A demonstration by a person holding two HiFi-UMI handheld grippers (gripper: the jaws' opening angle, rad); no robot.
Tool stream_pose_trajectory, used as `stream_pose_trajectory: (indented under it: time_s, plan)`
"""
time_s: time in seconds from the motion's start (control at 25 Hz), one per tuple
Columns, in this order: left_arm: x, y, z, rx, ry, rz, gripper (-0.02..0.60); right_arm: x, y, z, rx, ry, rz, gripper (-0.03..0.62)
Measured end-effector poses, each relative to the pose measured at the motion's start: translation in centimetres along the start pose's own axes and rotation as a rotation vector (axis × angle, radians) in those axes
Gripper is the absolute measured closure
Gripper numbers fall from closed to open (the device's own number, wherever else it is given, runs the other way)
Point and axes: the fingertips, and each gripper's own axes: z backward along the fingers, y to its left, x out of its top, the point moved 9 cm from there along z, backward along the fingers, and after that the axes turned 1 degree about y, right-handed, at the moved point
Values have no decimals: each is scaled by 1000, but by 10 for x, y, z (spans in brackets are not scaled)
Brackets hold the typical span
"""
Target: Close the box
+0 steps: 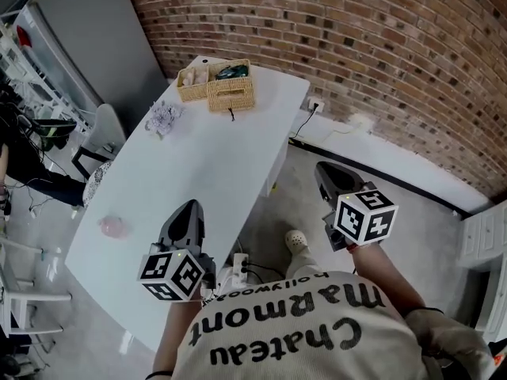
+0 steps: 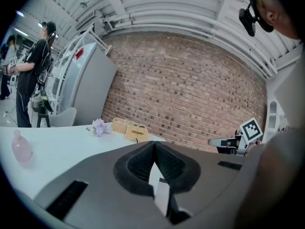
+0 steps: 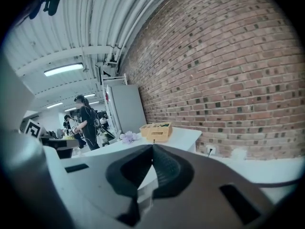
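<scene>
A woven wicker box [image 1: 218,85] stands at the far end of the white table [image 1: 198,172], with items showing in its open compartments. It also shows far off as the wicker box [image 2: 131,129] in the left gripper view and the wicker box [image 3: 156,130] in the right gripper view. My left gripper [image 1: 190,206] hovers over the table's near part, jaws together and empty, well short of the box. My right gripper [image 1: 323,168] hangs over the floor to the right of the table, also shut and empty. The closed jaws fill the foreground of the left gripper [image 2: 154,144] and the right gripper [image 3: 152,147].
A bunch of purple flowers [image 1: 164,117] lies left of the box. A pink bottle [image 1: 113,226] sits near the table's left edge. A grey chair [image 1: 103,133] and a white cabinet [image 1: 87,46] stand to the left, a brick wall [image 1: 356,46] behind. A power strip [image 1: 238,266] lies on the floor.
</scene>
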Motion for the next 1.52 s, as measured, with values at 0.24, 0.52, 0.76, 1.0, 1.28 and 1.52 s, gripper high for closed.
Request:
stream_pose_trajectory:
  time_s: [0.24, 0.52, 0.76, 1.0, 1.28, 1.52]
  plan:
    - [18, -9, -40, 53, -39, 13, 580, 18, -41, -44, 57, 31, -9, 591]
    - [38, -15, -83, 115, -120, 122, 580, 60, -77, -108, 164, 40, 28, 591]
    - [39, -15, -110, 224, -143, 107, 580, 73, -97, -164, 269, 74, 68, 591]
    - [24, -15, -124, 336, -146, 120, 580, 65, -108, -226, 359, 136, 177, 591]
    - [7, -7, -120, 450, -143, 142, 580, 58, -110, -294, 394, 195, 414, 572]
    - [7, -3, -117, 484, -137, 149, 580, 48, -98, -330, 417, 270, 519, 530]
